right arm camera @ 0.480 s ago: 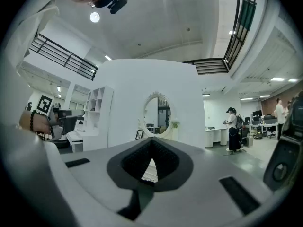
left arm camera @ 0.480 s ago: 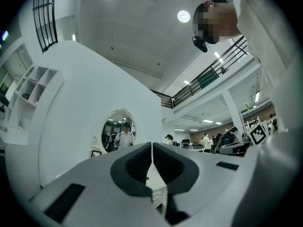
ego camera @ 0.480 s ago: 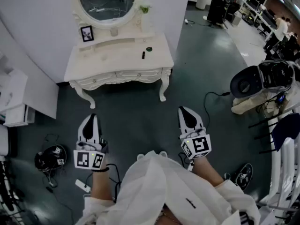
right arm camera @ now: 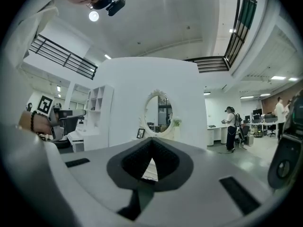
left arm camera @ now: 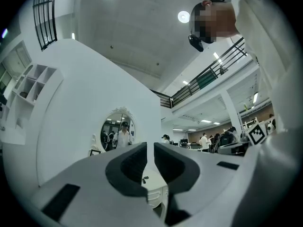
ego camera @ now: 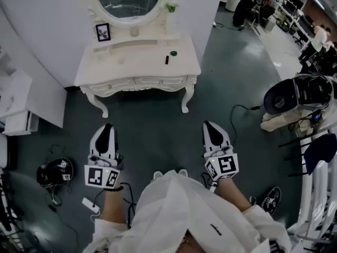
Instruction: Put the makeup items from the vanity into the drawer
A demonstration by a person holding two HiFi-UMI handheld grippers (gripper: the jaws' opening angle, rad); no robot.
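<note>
**Inspector A:** We record both tools short of the work. The left gripper (ego camera: 106, 130) and right gripper (ego camera: 211, 128) hang over the floor (ego camera: 152, 125), well apart from the vanity (ego camera: 185, 96). Each has its fingers clenched on nothing: the left shows only a thin slit, the right meets at the tips.

**Inspector B:** Agreed. Location of the items?

**Inspector A:** Both sit right of centre on the tabletop (ego camera: 126, 62). There is a slim dark stick (ego camera: 167, 60), and a round dark pot (ego camera: 173, 53) just beside it on the far right. The right-hand drawer (ego camera: 158, 81) below them is closed.

**Inspector B:** Orientation?

**Inspector A:** The stick's long axis runs near to far, roughly toward the wall. We cannot tell which end is the cap. The pot shows no long axis.

**Inspector B:** We judge the step in hand to be the approach. We recommend closing in squarely on the right half and releasing the fingers before arrival. Draw the drawer open first. Then take the stick across its narrow width, with one finger left of it and one right, so it cannot roll.
</note>
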